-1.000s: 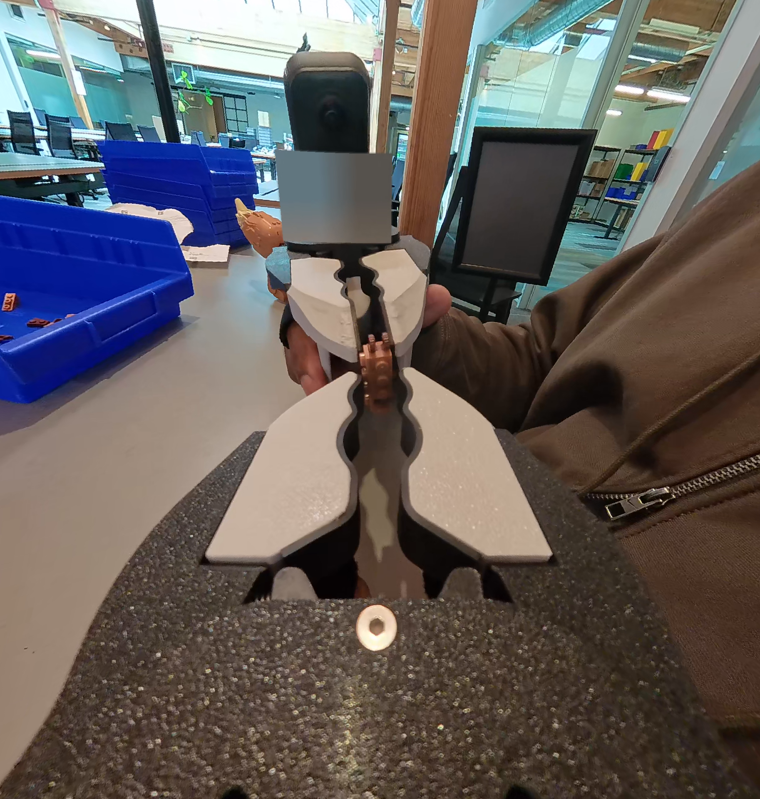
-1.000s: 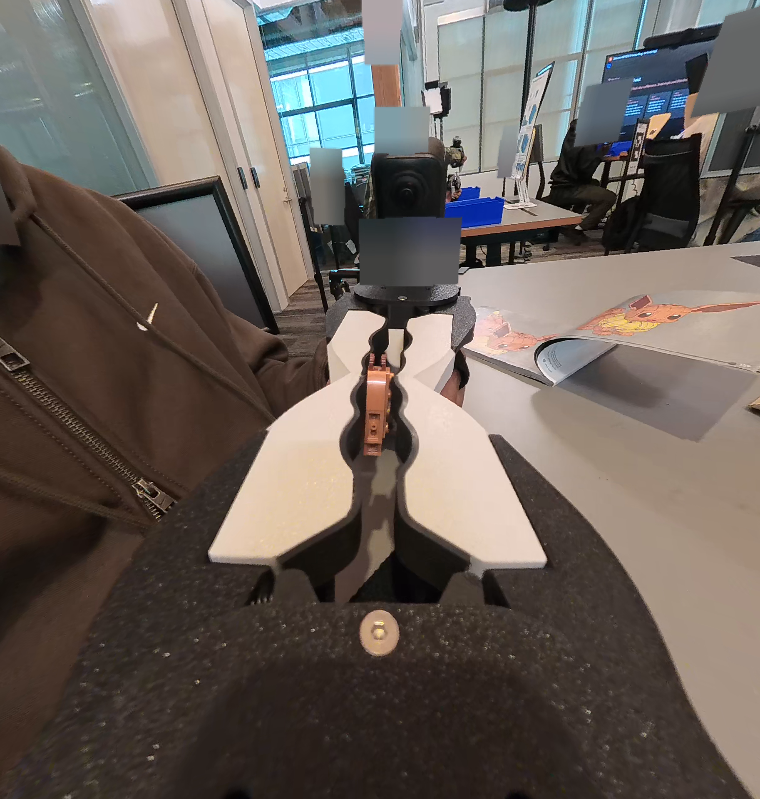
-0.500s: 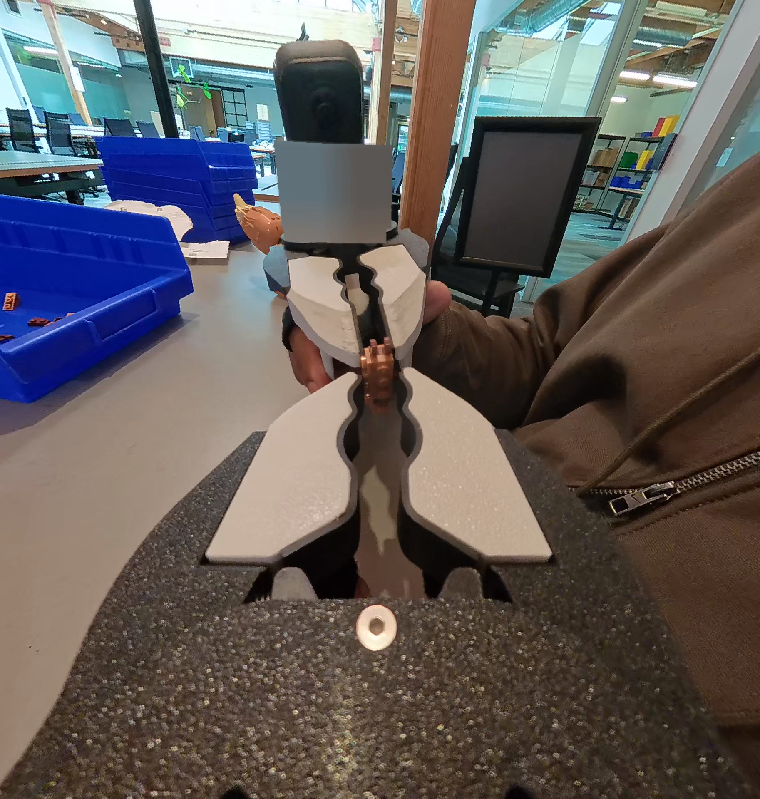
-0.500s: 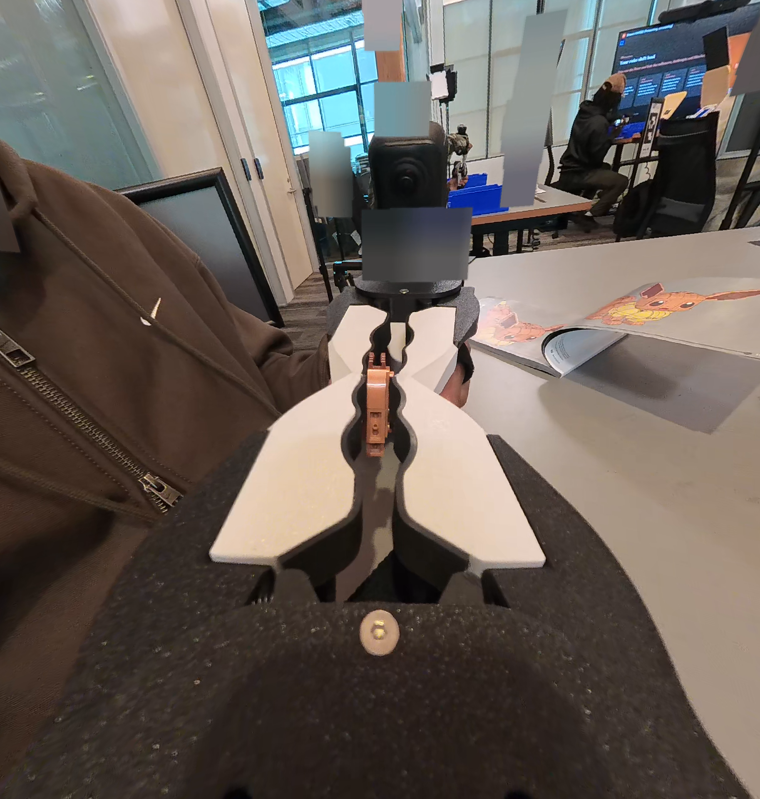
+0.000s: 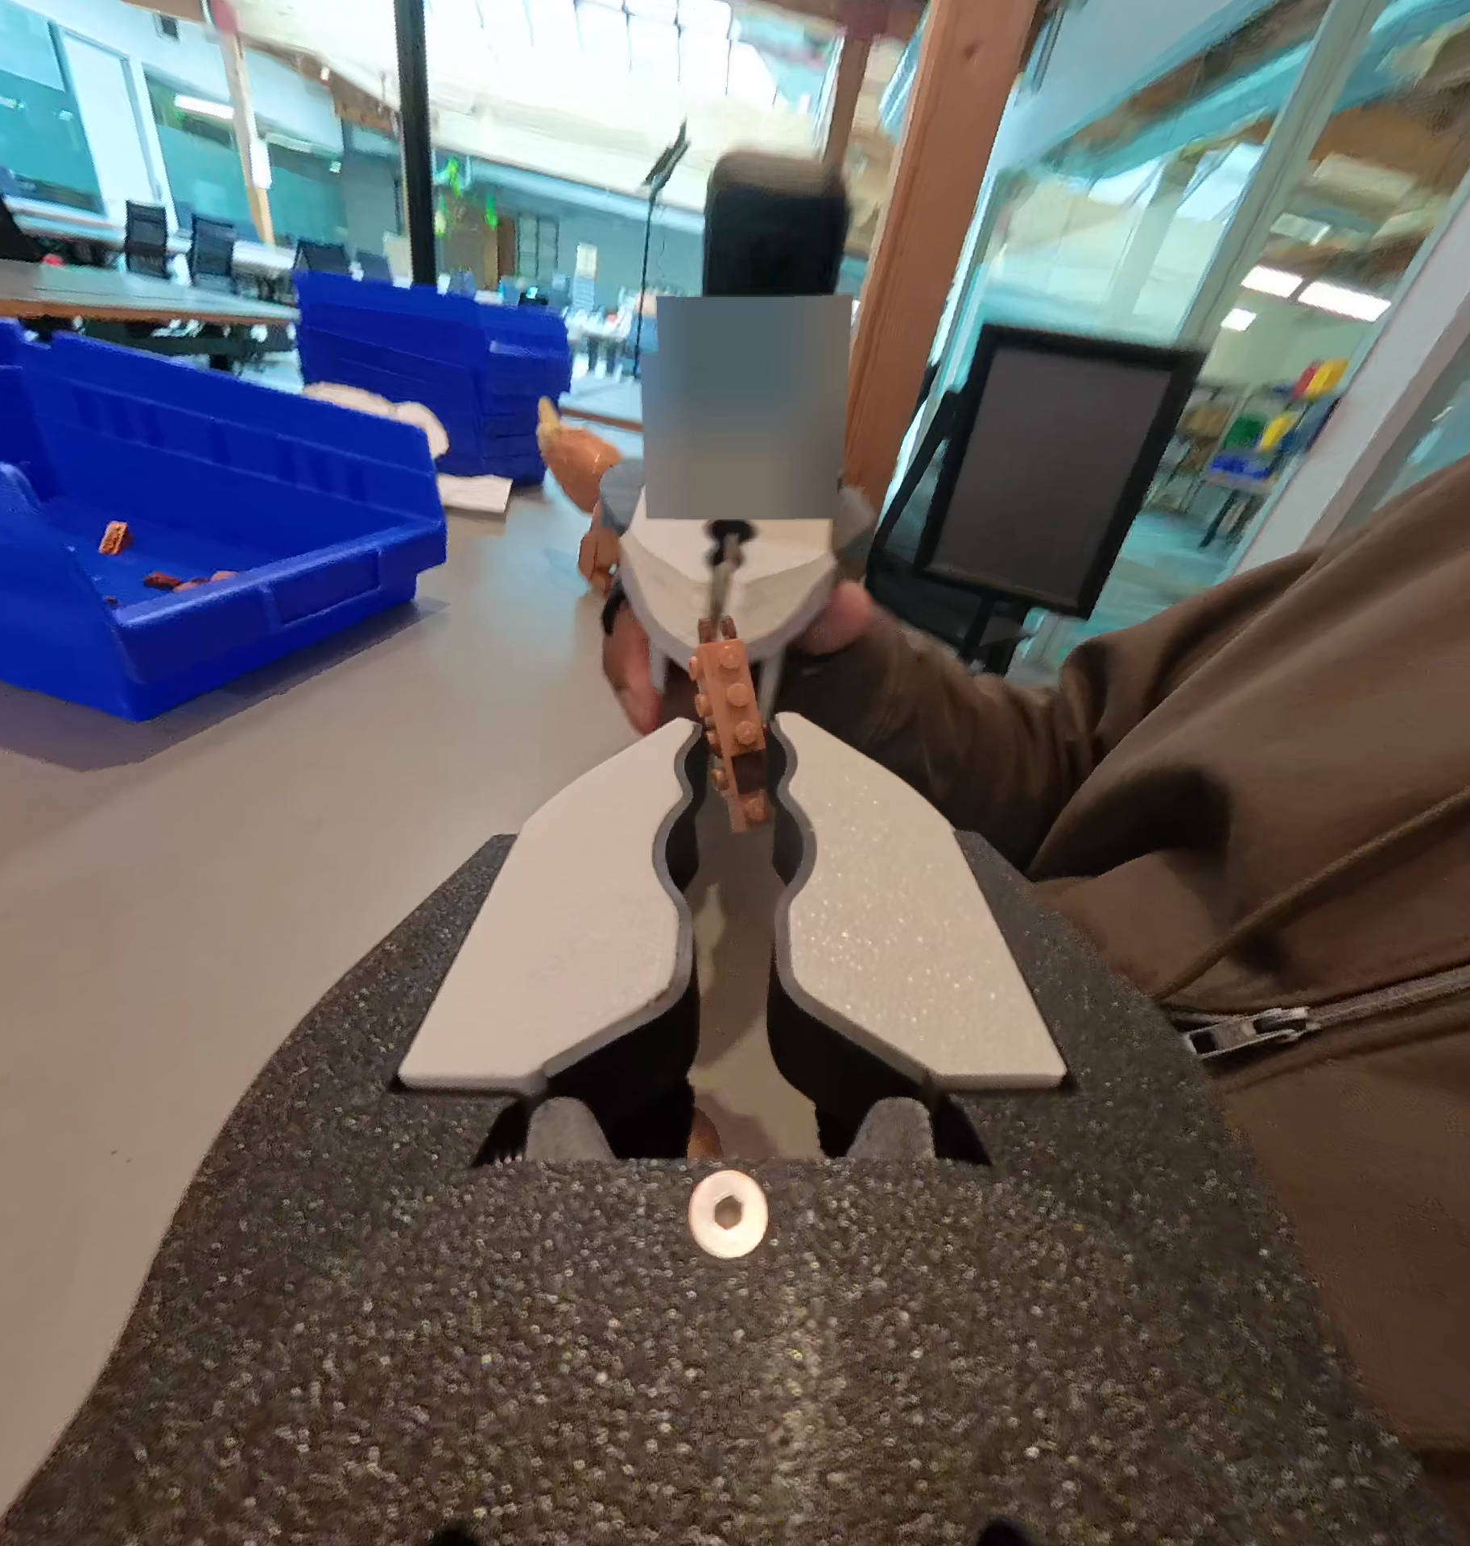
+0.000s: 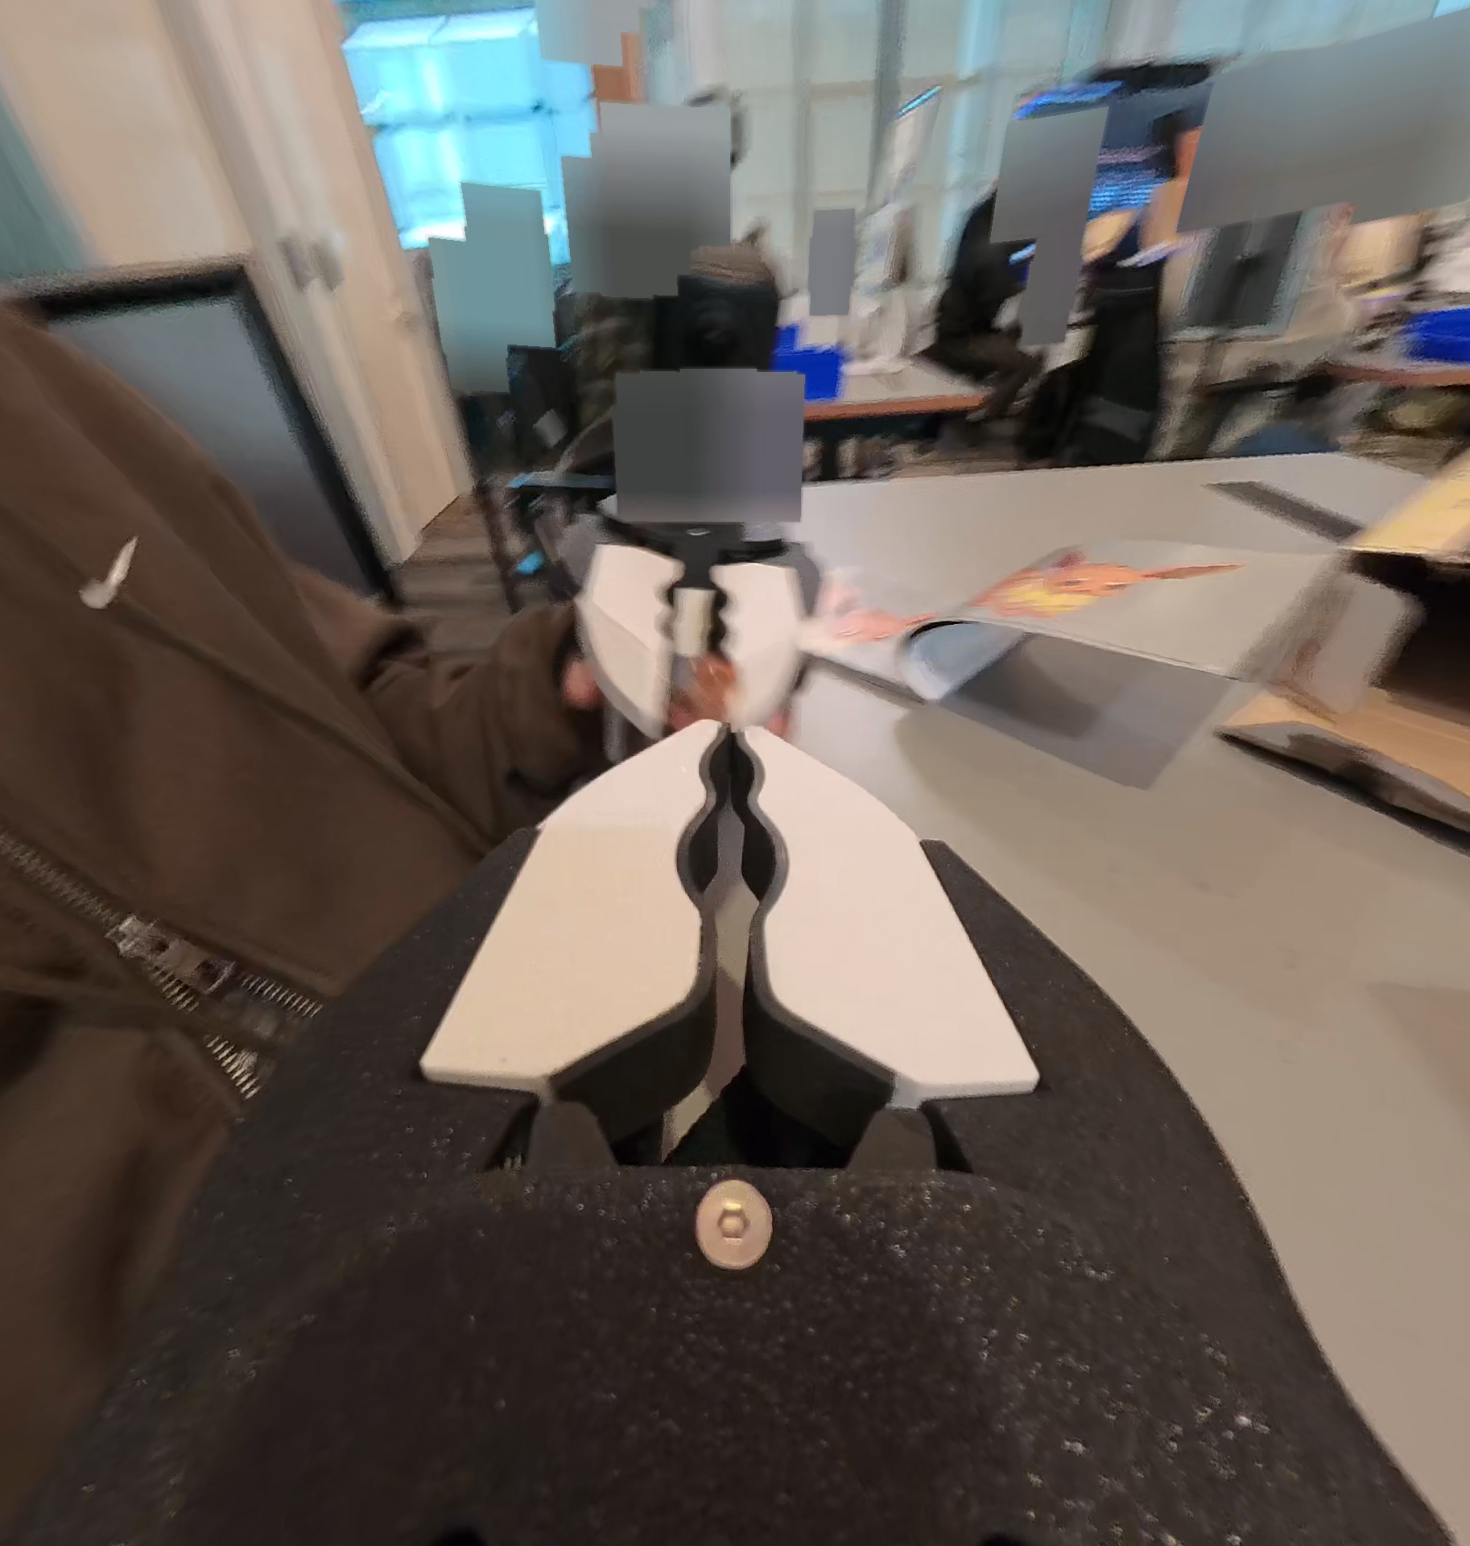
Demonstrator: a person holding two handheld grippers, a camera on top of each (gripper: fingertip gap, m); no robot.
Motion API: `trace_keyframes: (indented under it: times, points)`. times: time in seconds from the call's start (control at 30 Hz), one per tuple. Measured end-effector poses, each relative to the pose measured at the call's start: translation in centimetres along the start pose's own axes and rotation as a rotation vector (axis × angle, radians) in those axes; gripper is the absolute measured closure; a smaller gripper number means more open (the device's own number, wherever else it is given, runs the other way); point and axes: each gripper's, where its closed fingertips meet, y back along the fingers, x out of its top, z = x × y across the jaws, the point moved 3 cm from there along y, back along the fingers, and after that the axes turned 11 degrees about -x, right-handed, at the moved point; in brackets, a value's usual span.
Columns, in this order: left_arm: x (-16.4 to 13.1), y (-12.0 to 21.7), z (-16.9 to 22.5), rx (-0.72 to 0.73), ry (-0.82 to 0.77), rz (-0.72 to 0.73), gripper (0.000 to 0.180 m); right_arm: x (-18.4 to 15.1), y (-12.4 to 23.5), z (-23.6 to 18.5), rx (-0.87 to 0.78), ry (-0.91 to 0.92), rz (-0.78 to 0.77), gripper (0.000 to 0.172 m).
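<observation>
- The left hand-held gripper (image 5: 736, 753) is pinching a small brown brick assembly (image 5: 733, 728) of studded plates. The piece sits between the two grey fingertips, its far end sticking out past them toward 12 o'clock.
- The right hand-held gripper (image 6: 733, 736) has its fingers pressed together at the tips, and nothing shows between them. In the left wrist view it sits just beyond the brick assembly, at 12 o'clock from it, with a hand (image 5: 631, 669) wrapped around its body.
- Whether the right tips touch the far end of the assembly cannot be told; the right wrist view is blurred.
- Handling judgement: the assembly looks light, rigid and hard-surfaced. Smooth plastic sides may slip under a glancing pinch. The joints between the plates are the likely weak points and may separate under twist or leverage.
- Recommended hold: across the flat side faces near the middle, not on the projecting end.
- Surroundings: a grey counter (image 5: 255, 795); a blue bin (image 5: 213, 544) at 10 o'clock holding a few loose brown pieces; an open booklet (image 6: 1091, 611) at 2 o'clock in the right wrist view; a brown zipped jacket (image 5: 1259, 836) beside both tools.
</observation>
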Motion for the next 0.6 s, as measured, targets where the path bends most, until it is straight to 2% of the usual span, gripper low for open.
trace_keyframes:
  times: [0.1,0.2,0.3,0.37,0.6]
  points:
    - [2.0,2.0,0.0,-0.024,0.031,0.177,0.167,0.4,1.6,1.5,-0.012,-0.101,0.043,0.172]
    - [2.5,3.0,-0.2,-0.051,0.080,0.245,0.167,1.0,2.0,2.0,-0.033,-0.137,0.102,0.172]
    - [2.3,2.3,0.1,-0.070,0.075,0.223,0.167,0.8,0.6,1.2,-0.010,-0.153,0.097,0.171]
    - [2.0,1.9,0.2,-0.078,0.075,0.202,0.167,0.8,-0.5,0.4,0.017,-0.161,0.092,0.164]
    - [1.7,1.3,0.7,-0.112,0.068,0.172,0.167,0.9,-2.4,-1.5,0.103,-0.202,0.103,0.155]
